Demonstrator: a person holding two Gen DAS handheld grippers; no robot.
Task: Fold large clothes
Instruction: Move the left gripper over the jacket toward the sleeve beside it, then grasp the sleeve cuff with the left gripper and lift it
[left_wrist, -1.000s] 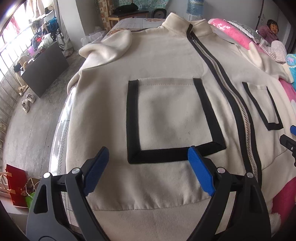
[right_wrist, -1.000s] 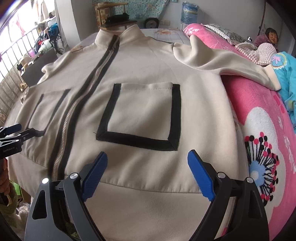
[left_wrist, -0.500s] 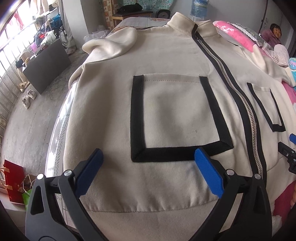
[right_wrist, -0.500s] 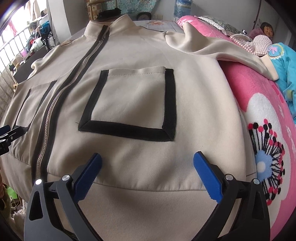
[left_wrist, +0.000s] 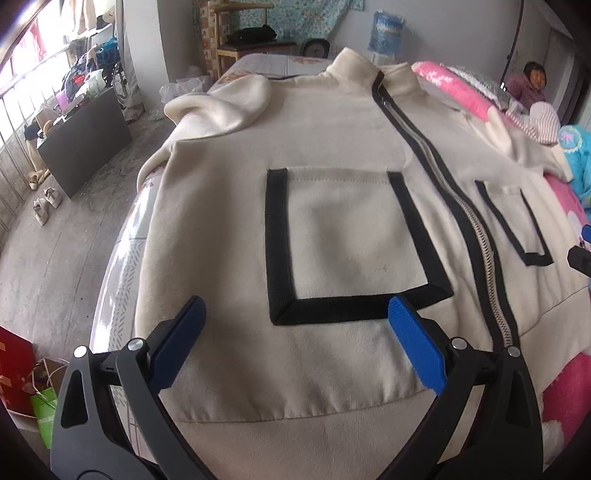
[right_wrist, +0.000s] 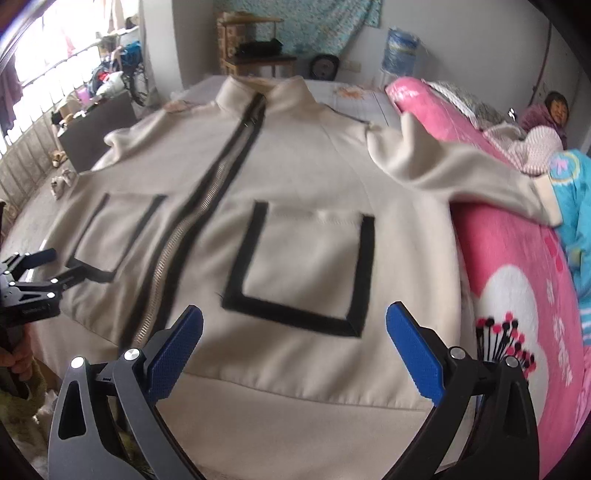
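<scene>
We hold both grippers, left gripper (left_wrist: 293, 345) and right gripper (right_wrist: 293, 345), jaws apart, low in frame over the cream jacket (left_wrist: 332, 147) spread zipped on the bed (right_wrist: 517, 295).

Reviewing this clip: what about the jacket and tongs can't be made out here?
- Jacket bottom hem: both views, hidden behind the open left tongs and right tongs and cut off by the frame edge.
- Left sleeve cuff: left view, bunched out of sight.
- Zipper teeth: right view, motion-blurred.
</scene>
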